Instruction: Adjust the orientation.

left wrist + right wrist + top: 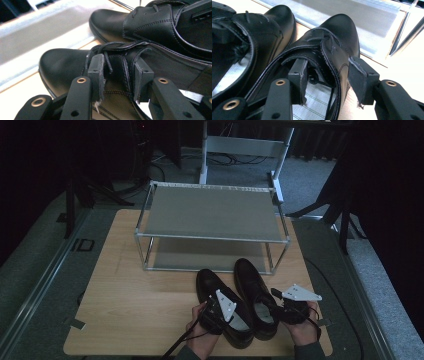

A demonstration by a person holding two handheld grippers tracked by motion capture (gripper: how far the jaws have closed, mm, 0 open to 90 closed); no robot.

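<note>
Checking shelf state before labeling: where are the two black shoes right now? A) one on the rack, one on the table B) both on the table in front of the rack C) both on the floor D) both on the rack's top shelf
B: both black shoes sit on the wooden table, in front of the metal rack, whose shelves hold nothing.

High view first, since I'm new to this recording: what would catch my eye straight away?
A pair of black leather shoes, the left shoe and the right shoe, stands side by side at the near edge of the wooden table. Each has a hand-held gripper at its opening: the left hand-held gripper straddles the left shoe's laced flap, the right hand-held gripper straddles the right shoe's side wall. Behind them stands a two-tier metal shoe rack.
</note>
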